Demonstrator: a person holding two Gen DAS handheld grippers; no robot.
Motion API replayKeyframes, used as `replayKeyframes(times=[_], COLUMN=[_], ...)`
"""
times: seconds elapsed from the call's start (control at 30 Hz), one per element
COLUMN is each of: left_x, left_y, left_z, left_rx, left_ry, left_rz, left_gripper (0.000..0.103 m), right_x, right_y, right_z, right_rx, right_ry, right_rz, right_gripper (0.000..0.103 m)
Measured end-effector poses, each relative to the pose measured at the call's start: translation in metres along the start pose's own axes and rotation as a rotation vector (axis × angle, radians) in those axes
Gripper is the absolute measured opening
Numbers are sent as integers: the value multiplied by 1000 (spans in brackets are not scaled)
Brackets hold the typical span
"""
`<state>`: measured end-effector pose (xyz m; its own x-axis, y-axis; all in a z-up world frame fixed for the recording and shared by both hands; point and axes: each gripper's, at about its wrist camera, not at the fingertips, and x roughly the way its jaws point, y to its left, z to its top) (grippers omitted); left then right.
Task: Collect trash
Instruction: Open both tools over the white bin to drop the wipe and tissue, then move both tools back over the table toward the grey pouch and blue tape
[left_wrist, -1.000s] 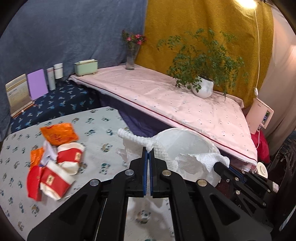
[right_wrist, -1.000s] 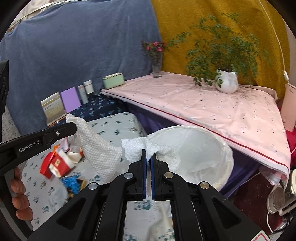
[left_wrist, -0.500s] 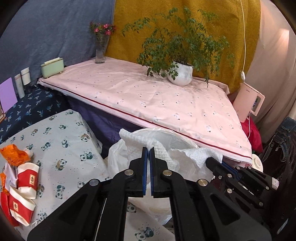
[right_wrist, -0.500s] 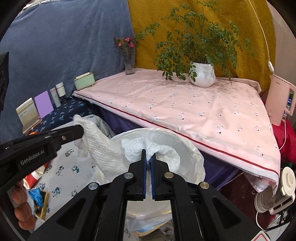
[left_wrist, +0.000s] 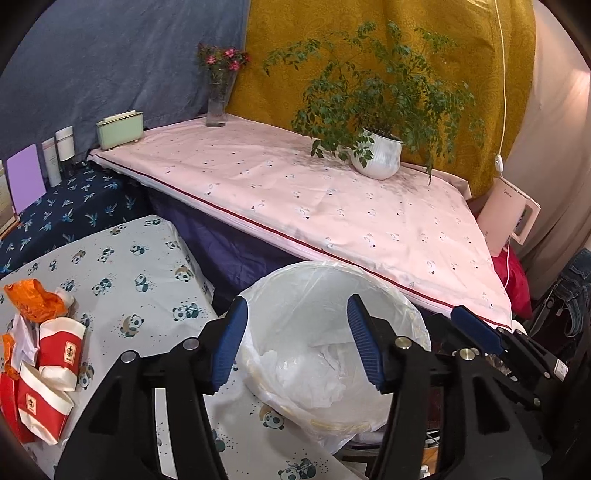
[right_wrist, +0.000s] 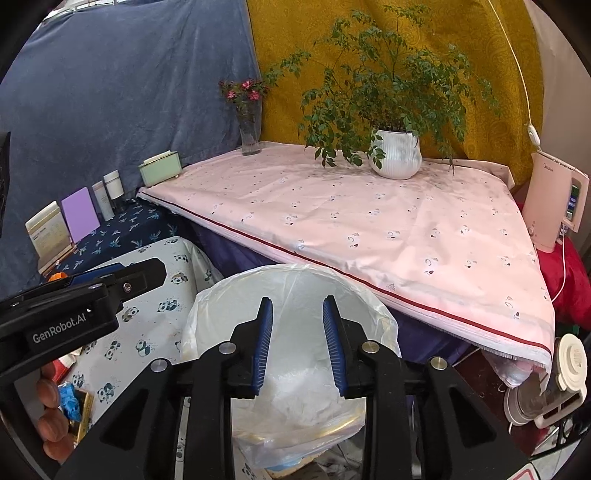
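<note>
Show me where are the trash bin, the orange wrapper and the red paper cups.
trash bin (left_wrist: 388, 291), left wrist view, back rim of its white liner.
orange wrapper (left_wrist: 35, 304), left wrist view, crumpled middle.
red paper cups (left_wrist: 61, 349), left wrist view, side of the upper cup.

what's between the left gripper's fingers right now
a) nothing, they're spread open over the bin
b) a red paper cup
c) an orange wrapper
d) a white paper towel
a: the left gripper is open with nothing between its fingers, poised above the lined trash bin, where crumpled white paper lies inside.
</note>
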<state>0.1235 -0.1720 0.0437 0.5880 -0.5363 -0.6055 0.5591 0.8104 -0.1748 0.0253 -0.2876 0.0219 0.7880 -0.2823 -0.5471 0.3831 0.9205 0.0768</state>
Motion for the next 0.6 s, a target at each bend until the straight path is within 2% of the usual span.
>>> replayKeyframes(times=[0.27, 0.6], left_x=[-22, -59], left_y=[19, 67], left_z=[-16, -57], left_rx=[-40, -152], left_ry=[-2, 26], left_rz=[79, 180], left_gripper=[62, 77], right_x=[-17, -38], right_y=[14, 59], right_z=[-3, -18], right_rx=[-13, -72], right_ry=[-12, 0], right_rz=[26, 105], right_gripper=[34, 38])
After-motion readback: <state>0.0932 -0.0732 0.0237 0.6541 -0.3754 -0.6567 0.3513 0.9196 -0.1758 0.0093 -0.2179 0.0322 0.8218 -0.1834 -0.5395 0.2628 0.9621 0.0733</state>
